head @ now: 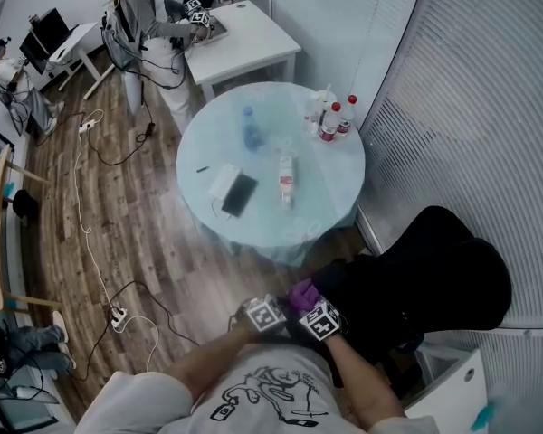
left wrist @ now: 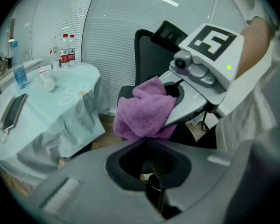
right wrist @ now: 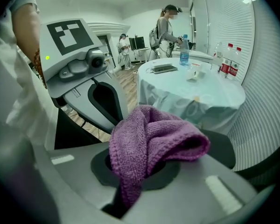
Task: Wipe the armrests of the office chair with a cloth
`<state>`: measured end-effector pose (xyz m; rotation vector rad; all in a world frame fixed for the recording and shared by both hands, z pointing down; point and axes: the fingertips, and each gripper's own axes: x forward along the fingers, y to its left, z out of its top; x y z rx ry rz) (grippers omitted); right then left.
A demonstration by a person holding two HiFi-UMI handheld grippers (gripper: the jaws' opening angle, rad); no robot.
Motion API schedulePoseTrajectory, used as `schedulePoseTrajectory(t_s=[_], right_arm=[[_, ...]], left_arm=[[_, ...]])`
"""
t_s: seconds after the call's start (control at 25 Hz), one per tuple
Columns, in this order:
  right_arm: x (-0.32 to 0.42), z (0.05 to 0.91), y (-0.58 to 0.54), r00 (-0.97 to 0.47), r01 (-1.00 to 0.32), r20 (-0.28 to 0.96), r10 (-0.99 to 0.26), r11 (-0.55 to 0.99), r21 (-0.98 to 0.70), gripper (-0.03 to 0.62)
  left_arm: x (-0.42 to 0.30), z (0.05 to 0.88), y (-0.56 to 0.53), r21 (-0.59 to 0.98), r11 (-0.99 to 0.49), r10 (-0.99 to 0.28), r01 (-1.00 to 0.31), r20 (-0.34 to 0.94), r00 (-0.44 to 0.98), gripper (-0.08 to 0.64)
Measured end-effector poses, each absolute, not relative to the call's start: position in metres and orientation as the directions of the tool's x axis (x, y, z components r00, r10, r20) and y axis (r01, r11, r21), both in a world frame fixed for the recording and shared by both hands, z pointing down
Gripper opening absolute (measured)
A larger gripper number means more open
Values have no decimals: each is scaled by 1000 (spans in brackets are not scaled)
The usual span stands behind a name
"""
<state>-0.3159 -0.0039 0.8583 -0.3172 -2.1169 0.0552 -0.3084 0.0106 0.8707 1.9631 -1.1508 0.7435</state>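
The cloth (right wrist: 149, 139) is clamped in the right gripper (right wrist: 144, 167) near the chair (head: 434, 269). The left gripper (left wrist: 147, 143) is held closed, with its tips at the cloth's edge.

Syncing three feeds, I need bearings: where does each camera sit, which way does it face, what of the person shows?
Head view: on the head, steeply down at round table under a pale blue cover, black office chair, left gripper, right gripper; forearms, printed white shirt show.
Left gripper view: on left gripper, along its closed jaws toward purple terry cloth; right gripper, arm beyond.
Right gripper view: on right gripper, jaws clamping the cloth; left gripper, arm alongside.
Shared: cloth and table in all.
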Motion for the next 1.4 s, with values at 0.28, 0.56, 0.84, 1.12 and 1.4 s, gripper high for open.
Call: schedulePoseTrajectory(t_s=[0.28, 0.56, 0.84, 1.12, 1.4], right_arm=[[-309, 863, -44, -490, 187, 848, 202, 975, -124, 30], [-306, 865, -105, -447, 139, 885, 128, 988, -72, 31], [-303, 870, -170, -380, 49, 925, 14, 999, 5, 32], [-302, 871, -169, -387, 5, 922, 2, 1000, 0, 28], [-308, 865, -114, -457, 48, 886, 74, 997, -58, 28]], left_arm=[[-309, 867, 9, 287, -335, -472, -897, 773, 423, 2], [-311, 858, 9, 271, -341, -466, -900, 783, 412, 2], [-313, 859, 10, 281, -345, -456, -895, 783, 422, 2], [-311, 869, 15, 292, -369, -427, -883, 790, 440, 2], [-314, 856, 10, 269, -391, -435, -880, 789, 434, 2]])
